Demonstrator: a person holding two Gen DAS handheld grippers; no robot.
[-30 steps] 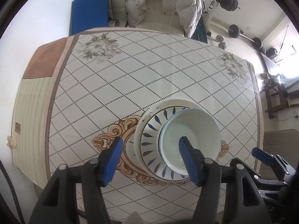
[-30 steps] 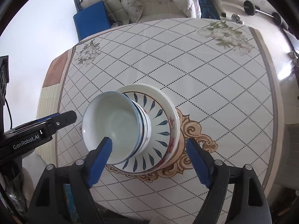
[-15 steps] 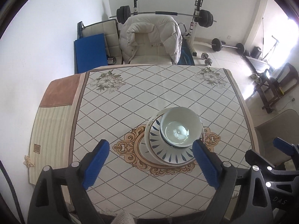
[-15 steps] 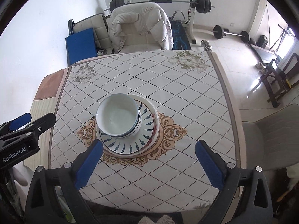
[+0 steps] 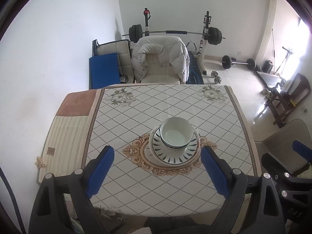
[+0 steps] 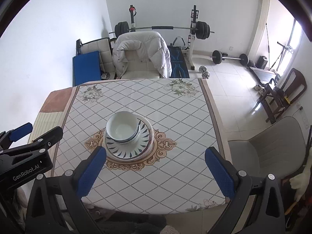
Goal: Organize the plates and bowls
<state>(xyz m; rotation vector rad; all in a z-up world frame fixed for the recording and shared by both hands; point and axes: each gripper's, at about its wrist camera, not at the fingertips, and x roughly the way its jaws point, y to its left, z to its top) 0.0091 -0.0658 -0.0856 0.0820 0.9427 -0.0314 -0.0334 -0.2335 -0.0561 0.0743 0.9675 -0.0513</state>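
A white bowl [image 5: 177, 132] sits nested in another bowl on a blue-leaf patterned plate [image 5: 171, 157], which rests on a larger white plate, all stacked at the table's middle. The stack also shows in the right wrist view, bowl [image 6: 122, 129] on plate [image 6: 134, 150]. My left gripper [image 5: 157, 167] is open and empty, held back above the near table edge. My right gripper [image 6: 155, 167] is open and empty, likewise back from the stack. The left gripper's body [image 6: 25, 156] shows at the left of the right wrist view.
The table [image 5: 136, 109] has a diamond-patterned cloth. A chair with a white puffy jacket [image 5: 159, 62] stands at the far side, another chair [image 6: 273, 146] at the right. A barbell rack [image 5: 175, 33], weights and a blue mat [image 5: 104, 70] lie beyond.
Both grippers have pulled back and up from the stack and opened wider. The bowl stays on the plates.
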